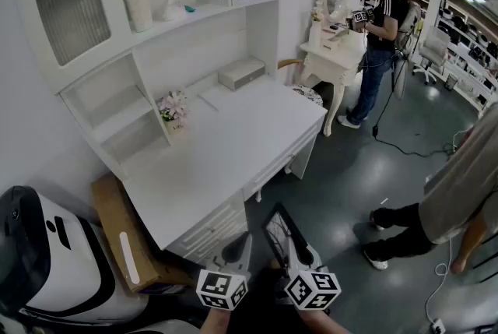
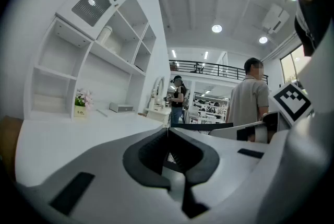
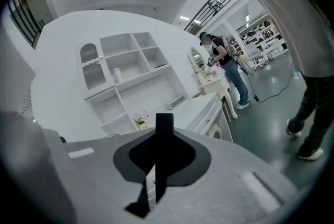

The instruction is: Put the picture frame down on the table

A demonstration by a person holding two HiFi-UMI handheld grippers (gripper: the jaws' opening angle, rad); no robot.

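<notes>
The picture frame (image 1: 278, 232) is dark-rimmed and held in the air off the front of the white desk (image 1: 226, 145). My right gripper (image 1: 294, 248) is shut on it. In the right gripper view the frame (image 3: 164, 120) shows edge-on as a black strip between the jaws of my right gripper (image 3: 163, 140). My left gripper (image 1: 240, 249) hangs just left of it, above the desk's front corner. Seen in its own view, the left gripper (image 2: 167, 132) has its jaws together and holds nothing. The frame's edge (image 2: 211, 126) shows to its right there.
On the desk stand a small flower pot (image 1: 173, 111) under the hutch shelves and a grey box (image 1: 241, 73) at the back. A cardboard sheet (image 1: 124, 243) and a white appliance (image 1: 47, 262) sit at its left end. A person (image 1: 455, 192) stands near right; another person (image 1: 381, 36) is by a vanity table (image 1: 336, 54).
</notes>
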